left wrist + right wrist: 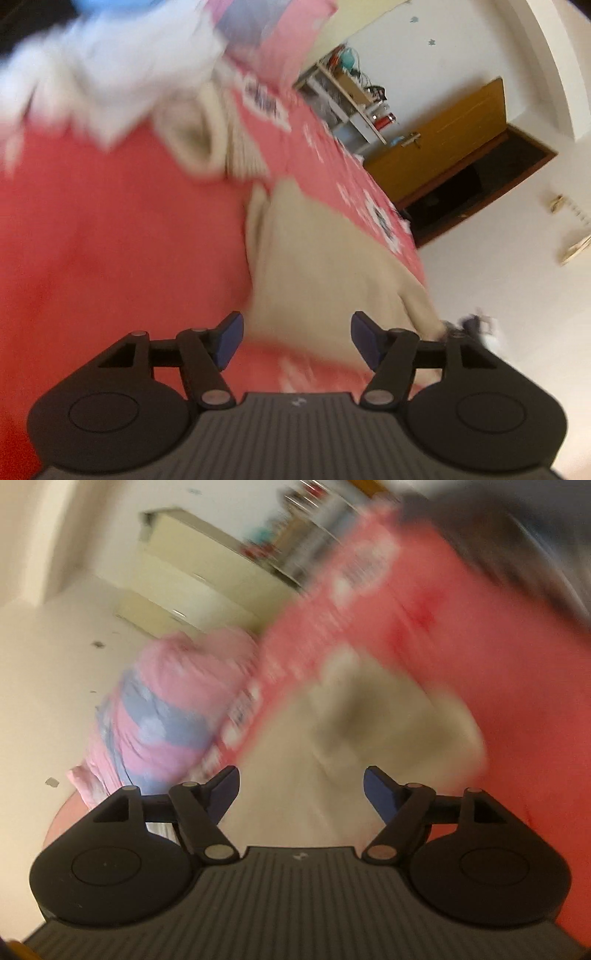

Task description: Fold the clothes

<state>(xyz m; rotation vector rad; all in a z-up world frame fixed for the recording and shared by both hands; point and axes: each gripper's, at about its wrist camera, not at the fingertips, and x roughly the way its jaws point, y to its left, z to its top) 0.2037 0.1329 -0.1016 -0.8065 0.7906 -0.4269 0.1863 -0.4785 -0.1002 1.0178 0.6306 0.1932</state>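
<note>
On red bedspread (pixel 110 240), blurred beige garment (pixel 314 258), edges indistinct

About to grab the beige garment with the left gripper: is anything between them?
Nothing visible. The left gripper is open, with the beige garment lying on the pink bedspread straight ahead of its fingers. The white clothes lie farther off.

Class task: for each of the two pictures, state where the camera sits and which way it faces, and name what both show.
Left wrist: sits on the left gripper, facing along its open fingers over a beige garment on a red bedspread towards a wooden door.
Right wrist: sits on the right gripper, fingers open, facing the blurred garment, a pink bundle.
Shared: garment, bedspread.
</note>
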